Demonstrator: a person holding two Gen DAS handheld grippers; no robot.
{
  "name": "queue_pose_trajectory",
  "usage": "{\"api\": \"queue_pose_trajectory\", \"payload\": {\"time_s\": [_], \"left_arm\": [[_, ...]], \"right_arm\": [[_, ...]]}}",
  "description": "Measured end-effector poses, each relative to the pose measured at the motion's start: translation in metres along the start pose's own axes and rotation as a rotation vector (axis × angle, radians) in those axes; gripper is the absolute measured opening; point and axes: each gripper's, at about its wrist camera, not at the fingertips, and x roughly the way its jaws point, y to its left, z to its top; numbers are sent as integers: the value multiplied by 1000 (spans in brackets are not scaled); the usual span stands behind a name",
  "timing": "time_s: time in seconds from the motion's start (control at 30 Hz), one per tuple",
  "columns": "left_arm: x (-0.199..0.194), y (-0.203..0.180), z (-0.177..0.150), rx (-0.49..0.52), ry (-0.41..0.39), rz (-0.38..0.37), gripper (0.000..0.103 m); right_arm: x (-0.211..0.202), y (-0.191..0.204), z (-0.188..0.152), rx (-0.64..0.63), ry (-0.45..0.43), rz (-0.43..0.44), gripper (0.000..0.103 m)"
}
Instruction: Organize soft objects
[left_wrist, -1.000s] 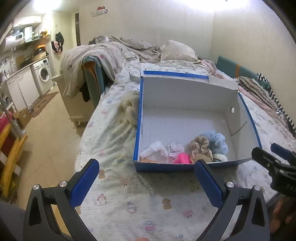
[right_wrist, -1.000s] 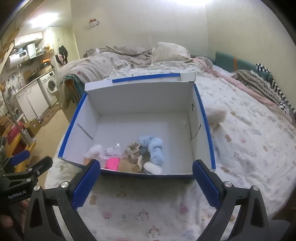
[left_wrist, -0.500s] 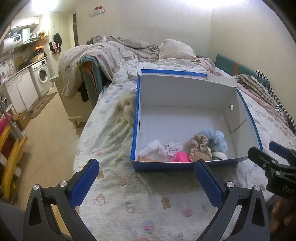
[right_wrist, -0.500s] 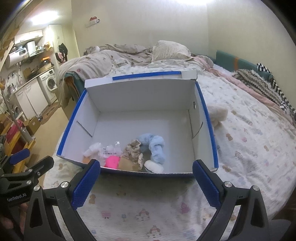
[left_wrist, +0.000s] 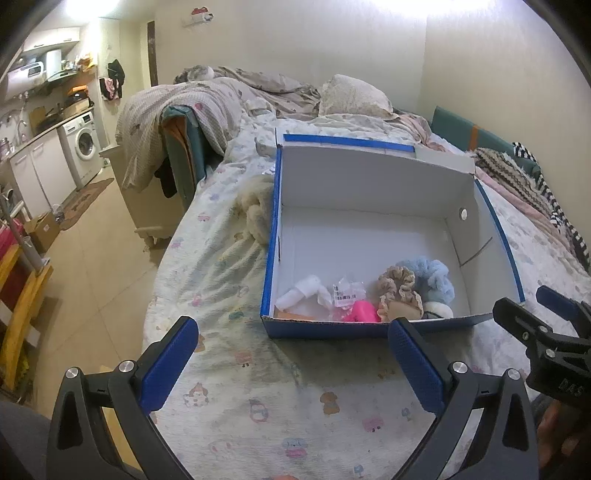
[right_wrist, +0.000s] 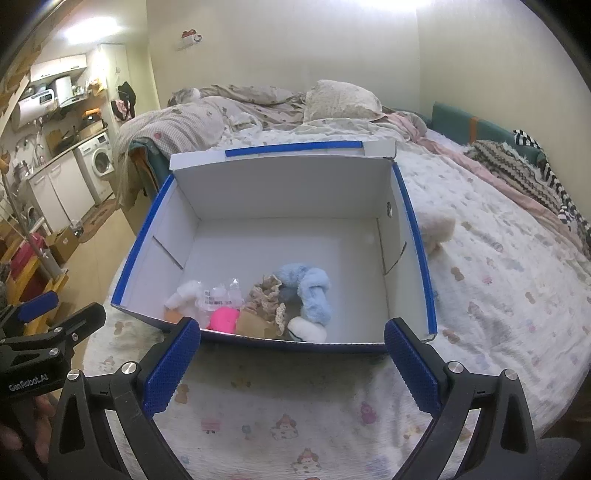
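A blue-edged white box (right_wrist: 280, 206) sits open on the bed (right_wrist: 480, 280), near its foot edge. Along the box's near wall lie a blue scrunchie (right_wrist: 312, 288), a tan scrunchie (right_wrist: 267, 295), a pink one (right_wrist: 223, 319) and a white one (right_wrist: 306, 329); beside them is what looks like a plastic packet (right_wrist: 218, 297). Both the left gripper (left_wrist: 291, 363) and the right gripper (right_wrist: 291, 362) hover before the box, jaws spread wide, holding nothing. A cream fluffy thing (left_wrist: 256, 206) lies outside the box's left wall.
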Motion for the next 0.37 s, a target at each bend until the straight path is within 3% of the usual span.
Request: {"api": "queue_pose_trajectory", "payload": {"time_s": [0.37], "left_arm": [[2,1,-1,-15,14,-14,103]], "right_arm": [[1,2,0,-5,7,0,103]]}}
